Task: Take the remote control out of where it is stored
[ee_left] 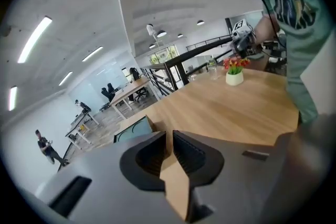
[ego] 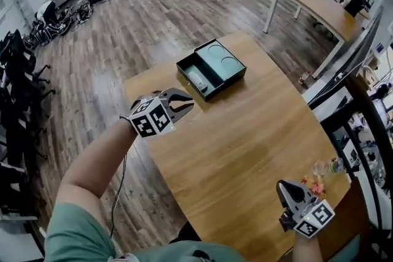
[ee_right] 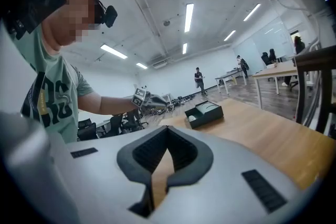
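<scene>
Wood-top table (ego: 245, 150), light finish, rounded edge. Contents:

1. Box (ego: 190, 84): dark green, open, toward the far side of the table. Two sections: a teal insert (ego: 220, 58) w/ two round recesses on the far-right side, and a narrow well along the near-left side.
2. Remote (ego: 197, 78): pale slim bar, flat in that narrow well, lengthwise. It's small in the head view, so buttons and finish can't be made out; prob. a plastic shell.
3. Flower pot (ee_left: 234, 77): white w/ red blooms, near-right edge, well apart from the box.

Tongs:
- L gripper (ego: 188, 101): over the table near the box's near corner, not touching it. Jaws drawn to a thin slit, nothing betw. them.
- R gripper (ego: 281, 184): near-right corner by the flower pot, well apart from the box. Jaw tips together, empty.

Status: remote not yet out of storage.

Handling (est.): light, stiff, smooth, so likely a bit slippery. Not fragile, but a hard pinch could press buttons. It sits low w/ the well walls close on both long sides. Best hold is prob. from above, across the width near mid-length, or at one end if the sides lack clearance. Jaws must spread first.
</scene>
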A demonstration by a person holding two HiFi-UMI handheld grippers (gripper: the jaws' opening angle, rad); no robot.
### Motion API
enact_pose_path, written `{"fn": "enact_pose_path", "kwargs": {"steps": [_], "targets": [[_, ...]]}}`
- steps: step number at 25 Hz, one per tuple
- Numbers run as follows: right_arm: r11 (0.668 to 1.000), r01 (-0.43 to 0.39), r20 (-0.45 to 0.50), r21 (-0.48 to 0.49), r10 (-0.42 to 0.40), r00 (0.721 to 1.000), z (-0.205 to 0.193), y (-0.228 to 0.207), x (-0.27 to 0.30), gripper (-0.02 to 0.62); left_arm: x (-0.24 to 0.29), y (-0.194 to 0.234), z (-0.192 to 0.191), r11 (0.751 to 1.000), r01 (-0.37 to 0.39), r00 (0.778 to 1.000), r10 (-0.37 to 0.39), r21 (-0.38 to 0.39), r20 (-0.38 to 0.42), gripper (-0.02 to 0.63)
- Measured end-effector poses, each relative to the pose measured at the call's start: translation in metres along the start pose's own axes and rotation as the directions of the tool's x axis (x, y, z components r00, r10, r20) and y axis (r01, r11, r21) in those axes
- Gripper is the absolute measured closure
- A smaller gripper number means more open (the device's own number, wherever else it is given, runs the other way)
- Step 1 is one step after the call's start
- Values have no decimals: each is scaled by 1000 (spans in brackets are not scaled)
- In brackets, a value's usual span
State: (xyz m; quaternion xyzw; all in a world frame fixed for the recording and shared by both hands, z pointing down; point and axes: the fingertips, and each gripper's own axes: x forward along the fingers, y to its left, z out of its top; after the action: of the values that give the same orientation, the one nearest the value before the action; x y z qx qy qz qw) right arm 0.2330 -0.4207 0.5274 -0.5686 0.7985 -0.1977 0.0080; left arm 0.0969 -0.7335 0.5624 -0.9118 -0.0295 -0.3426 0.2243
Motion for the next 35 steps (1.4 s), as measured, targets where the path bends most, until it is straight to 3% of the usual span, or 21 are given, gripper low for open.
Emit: {"fn": "enact_pose_path", "kwargs": {"steps": [4, 7, 9, 12, 14, 15, 16, 17, 18, 19, 20, 21, 22, 25, 27, 32, 35], "targets": [[999, 10, -61, 40, -8, 998, -5, -13, 30, 595, 51, 55, -17, 988, 82, 995, -75, 133, -58, 575], [999, 26, -96, 43, -22, 995, 0, -30, 40, 595, 98, 80, -38, 957, 157, 980, -120, 244, -162, 537], [998, 39, -98, 54, -33, 995, 4, -44, 45, 595, 127, 90, -57, 918, 221, 956, -139, 328, -257, 495], [996, 53, -102, 73, -46, 994, 2, -59, 50, 595, 164, 99, -85, 829, 326, 909, -142, 454, -392, 446], [994, 64, -105, 87, -55, 993, -2, -71, 52, 595, 184, 109, -96, 791, 374, 882, -142, 484, -449, 426], [993, 69, -106, 97, -59, 993, -4, -76, 52, 595, 193, 116, -100, 800, 387, 868, -148, 458, -473, 425], [991, 74, -107, 109, -62, 992, -5, -81, 52, 595, 201, 124, -105, 835, 389, 851, -164, 388, -499, 425], [989, 79, -106, 124, -66, 992, -7, -84, 52, 595, 208, 133, -112, 888, 378, 826, -196, 263, -528, 425], [987, 83, -104, 139, -69, 992, -7, -87, 52, 594, 214, 138, -123, 930, 359, 787, -257, 76, -561, 411], [984, 87, -100, 153, -72, 992, -8, -89, 51, 595, 217, 138, -136, 931, 333, 732, -353, -146, -583, 341], [982, 89, -96, 164, -74, 993, -8, -91, 51, 595, 218, 133, -147, 890, 298, 675, -452, -344, -584, 213], [981, 90, -91, 171, -76, 993, -8, -94, 50, 595, 219, 130, -155, 841, 259, 634, -519, -475, -573, 101], [980, 90, -87, 178, -76, 993, -7, -95, 50, 595, 219, 128, -160, 811, 223, 613, -548, -540, -569, 9], [977, 84, -75, 197, -71, 995, -5, -99, 50, 595, 225, 131, -176, 811, 137, 608, -522, -570, -598, 9], [974, 86, -73, 209, -72, 995, -5, -102, 49, 595, 229, 128, -180, 797, 93, 603, -522, -597, -603, 9], [967, 127, -87, 219, -110, 990, -6, -109, 46, 595, 236, 106, -183, 742, 63, 539, -588, -667, -603, 9], [967, 132, -80, 218, -117, 990, -4, -108, 42, 595, 239, 102, -190, 751, 33, 515, -579, -660, -633, 9]]}}
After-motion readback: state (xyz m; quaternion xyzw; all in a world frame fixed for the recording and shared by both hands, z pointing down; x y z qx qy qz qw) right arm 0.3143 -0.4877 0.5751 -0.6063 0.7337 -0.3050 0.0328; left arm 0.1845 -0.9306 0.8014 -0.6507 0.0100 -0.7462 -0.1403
